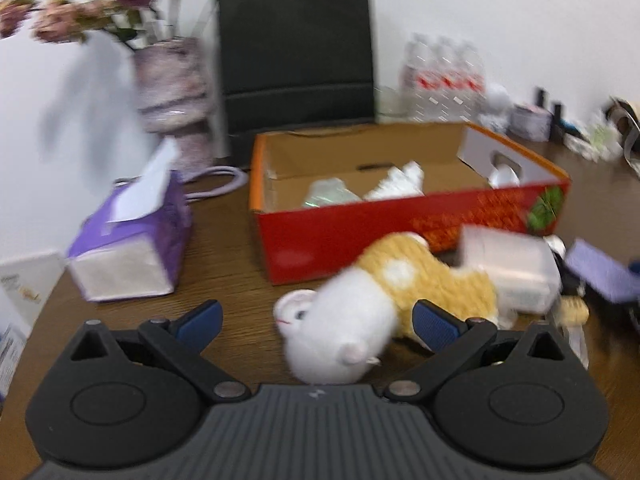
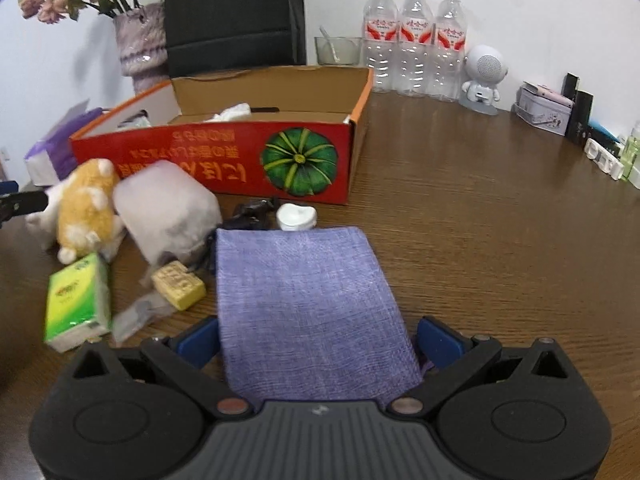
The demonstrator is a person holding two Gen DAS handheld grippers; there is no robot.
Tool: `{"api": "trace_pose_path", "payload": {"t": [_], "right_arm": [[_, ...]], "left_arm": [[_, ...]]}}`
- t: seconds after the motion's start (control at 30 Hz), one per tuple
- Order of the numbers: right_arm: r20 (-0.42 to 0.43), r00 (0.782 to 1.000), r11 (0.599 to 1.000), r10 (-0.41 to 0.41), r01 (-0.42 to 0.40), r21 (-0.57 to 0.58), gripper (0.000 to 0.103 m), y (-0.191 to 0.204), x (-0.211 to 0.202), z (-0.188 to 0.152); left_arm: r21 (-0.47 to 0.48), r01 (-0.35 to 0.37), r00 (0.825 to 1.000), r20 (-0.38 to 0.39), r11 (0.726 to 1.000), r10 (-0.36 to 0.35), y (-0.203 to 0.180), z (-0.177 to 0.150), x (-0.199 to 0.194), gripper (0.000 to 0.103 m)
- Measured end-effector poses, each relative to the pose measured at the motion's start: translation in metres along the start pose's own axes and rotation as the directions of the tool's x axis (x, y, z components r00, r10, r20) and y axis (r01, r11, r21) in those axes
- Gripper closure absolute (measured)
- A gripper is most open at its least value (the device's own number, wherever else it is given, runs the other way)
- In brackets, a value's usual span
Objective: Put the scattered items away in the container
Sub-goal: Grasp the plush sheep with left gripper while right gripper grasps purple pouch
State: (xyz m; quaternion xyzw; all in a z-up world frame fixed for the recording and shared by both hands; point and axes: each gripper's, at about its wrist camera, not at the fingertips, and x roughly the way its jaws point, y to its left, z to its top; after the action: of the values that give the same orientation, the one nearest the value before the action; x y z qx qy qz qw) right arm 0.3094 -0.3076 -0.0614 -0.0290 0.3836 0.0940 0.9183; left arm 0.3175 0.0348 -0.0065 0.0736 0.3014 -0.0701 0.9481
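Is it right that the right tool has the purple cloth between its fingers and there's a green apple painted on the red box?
Nearly. The right tool does have the purple cloth between its fingers, but the picture on the red box is a green pumpkin, not an apple. The right wrist view shows it.

The left gripper (image 1: 316,320) is spread wide, fingers low and level. The right gripper (image 2: 320,340) gapes equally wide.

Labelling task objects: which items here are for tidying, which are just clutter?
Job: box, plush toy, purple cloth, tissue pack, yellow block, white cap, frosted tub.
Lying about: bottles, vase, speaker, tissue box.
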Motion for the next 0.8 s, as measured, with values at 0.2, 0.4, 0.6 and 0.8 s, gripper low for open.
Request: {"api": "trace_pose_path", "payload": {"t": [0.2, 0.4, 0.6, 0.8], "right_arm": [[0.018, 1.0, 1.0, -0.02, 0.02, 0.022, 0.0, 0.0, 0.003, 0.002], [0.077, 0.997, 0.999, -0.019, 0.017, 0.027, 0.068, 0.001, -0.01, -0.003], [0.147, 0.988, 0.999, -0.04, 0.039, 0.008, 0.09, 0.004, -0.028, -0.009], [0.181, 0.983, 0.999, -0.04, 0.042, -0.008, 0.092, 0.006, -0.036, -0.009]], "left_arm": [[0.022, 0.064, 0.998, 0.027, 0.998, -0.064, 0.005, -0.012, 0.022, 0.016], [-0.011, 0.098, 0.995, 0.02, 0.995, -0.098, 0.008, -0.019, 0.016, 0.067], [-0.034, 0.048, 0.997, 0.061, 0.998, -0.046, 0.006, -0.025, -0.004, 0.072], [-0.055, 0.02, 0.994, 0.112, 0.998, -0.014, 0.002, -0.025, -0.024, 0.085]]}}
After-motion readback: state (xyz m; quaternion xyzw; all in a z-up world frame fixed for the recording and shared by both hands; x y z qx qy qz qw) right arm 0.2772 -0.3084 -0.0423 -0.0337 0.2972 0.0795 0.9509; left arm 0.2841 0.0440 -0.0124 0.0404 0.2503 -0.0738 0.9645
